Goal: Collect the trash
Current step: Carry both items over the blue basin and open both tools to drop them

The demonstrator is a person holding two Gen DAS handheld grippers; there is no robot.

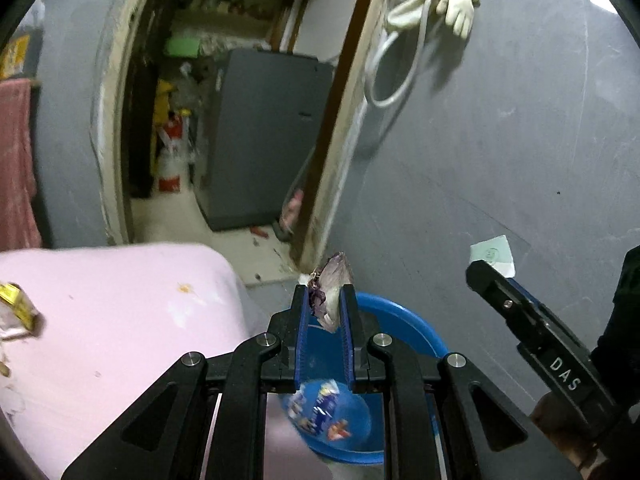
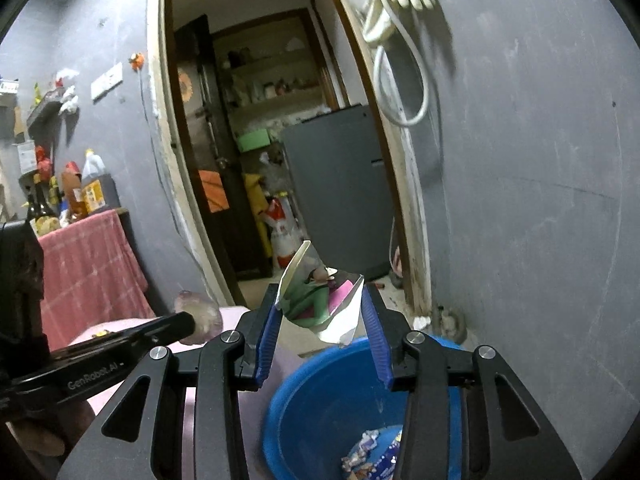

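Note:
My left gripper [image 1: 324, 294] is shut on a crumpled purple-and-white wrapper [image 1: 335, 278] and holds it just above the far rim of a blue basin [image 1: 404, 320]. A printed blue snack wrapper [image 1: 320, 412] lies in the basin's bottom. In the right wrist view my right gripper [image 2: 321, 298] holds a folded green, pink and silver wrapper [image 2: 316, 304] between its blue pads, over the near rim of the blue basin [image 2: 320, 400]; several wrappers [image 2: 372, 454] lie inside. Each gripper shows in the other's view: the right gripper [image 1: 486, 276] at the right, the left gripper [image 2: 188, 322] at the left.
A pink tabletop [image 1: 120, 320] lies left of the basin, with a yellow wrapper [image 1: 18, 308] at its left edge. The grey wall [image 1: 500, 160] stands close behind the basin. An open doorway shows a grey fridge [image 2: 340, 192]. Gloves and a hose [image 2: 400, 8] hang on the wall.

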